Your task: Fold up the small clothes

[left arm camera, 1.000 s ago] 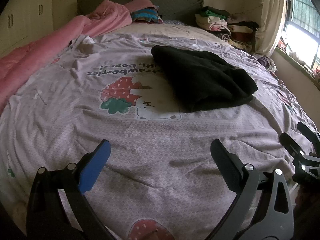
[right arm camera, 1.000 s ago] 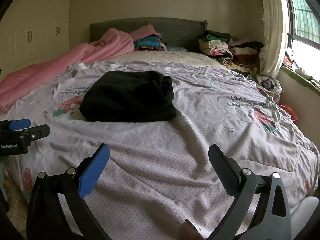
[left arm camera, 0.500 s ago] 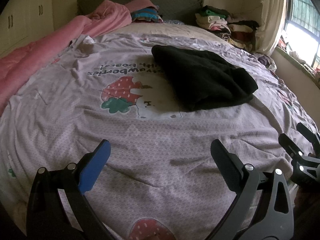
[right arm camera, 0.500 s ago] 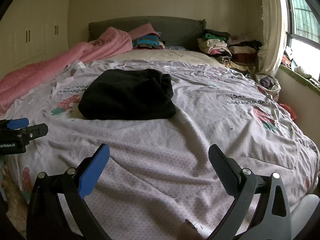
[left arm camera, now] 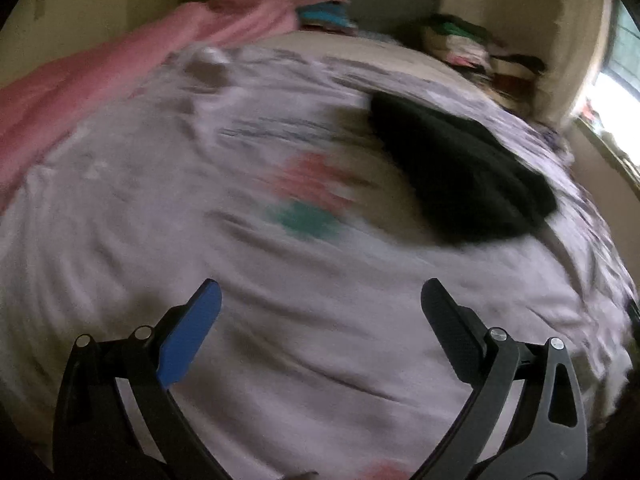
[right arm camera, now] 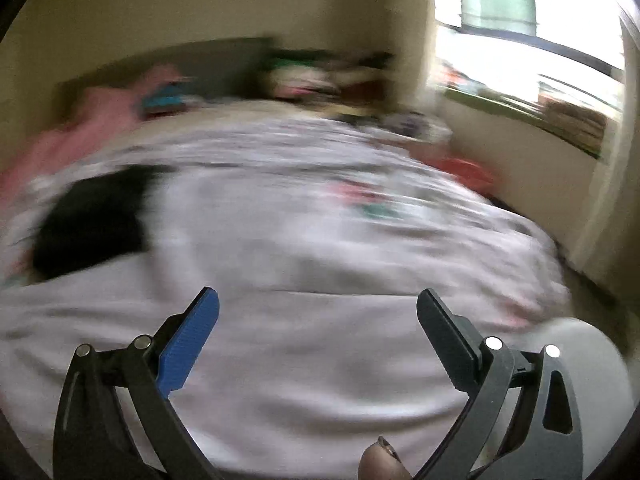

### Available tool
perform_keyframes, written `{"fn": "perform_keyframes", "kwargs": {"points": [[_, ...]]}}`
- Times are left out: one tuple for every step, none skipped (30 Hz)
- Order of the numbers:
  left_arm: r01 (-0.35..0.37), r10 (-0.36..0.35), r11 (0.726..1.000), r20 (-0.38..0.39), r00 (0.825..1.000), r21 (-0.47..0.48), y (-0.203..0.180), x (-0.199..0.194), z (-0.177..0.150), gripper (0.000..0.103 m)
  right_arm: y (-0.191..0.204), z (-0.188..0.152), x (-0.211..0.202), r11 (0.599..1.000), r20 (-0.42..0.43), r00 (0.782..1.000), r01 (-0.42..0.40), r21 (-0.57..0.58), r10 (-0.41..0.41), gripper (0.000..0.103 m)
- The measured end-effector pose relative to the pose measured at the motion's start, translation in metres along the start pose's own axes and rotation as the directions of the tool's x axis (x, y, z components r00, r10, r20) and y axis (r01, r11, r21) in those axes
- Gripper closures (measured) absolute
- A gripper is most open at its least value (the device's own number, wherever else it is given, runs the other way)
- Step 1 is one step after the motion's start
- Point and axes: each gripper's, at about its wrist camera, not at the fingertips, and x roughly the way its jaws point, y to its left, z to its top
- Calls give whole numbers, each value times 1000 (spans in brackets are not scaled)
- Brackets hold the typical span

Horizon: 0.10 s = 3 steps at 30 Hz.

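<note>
A folded black garment (left arm camera: 460, 176) lies on the lilac strawberry-print bedsheet (left arm camera: 280, 320), to the upper right in the left wrist view and at the far left in the right wrist view (right arm camera: 92, 220). Both views are blurred by motion. My left gripper (left arm camera: 320, 300) is open and empty above the near part of the bed, well short of the garment. My right gripper (right arm camera: 318, 306) is open and empty over the sheet, with the garment far to its left.
A pink quilt (left arm camera: 100, 92) runs along the bed's left side to the grey headboard (left arm camera: 380, 4). A stack of folded clothes (left arm camera: 472, 44) sits at the far right corner. A window (right arm camera: 532, 64) and wall lie to the right. A white rounded object (right arm camera: 588, 360) sits by the right gripper.
Both cameras now swing fast and blur. The right gripper has turned right, so the black garment slid to the left edge of its view. The garment itself has not moved.
</note>
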Motion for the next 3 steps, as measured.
{"fn": "perform_keyframes", "kwargs": {"points": [[-33, 33, 999, 5, 999, -9, 15, 2, 8, 9, -34, -2, 7, 994, -17, 995, 99, 35, -98, 4], [-105, 105, 994, 15, 994, -26, 47, 6, 23, 9, -66, -5, 13, 979, -43, 982, 189, 72, -186, 4], [-153, 154, 987, 27, 988, -41, 66, 7, 32, 9, -96, -8, 18, 960, -74, 966, 257, 111, -250, 4]]}}
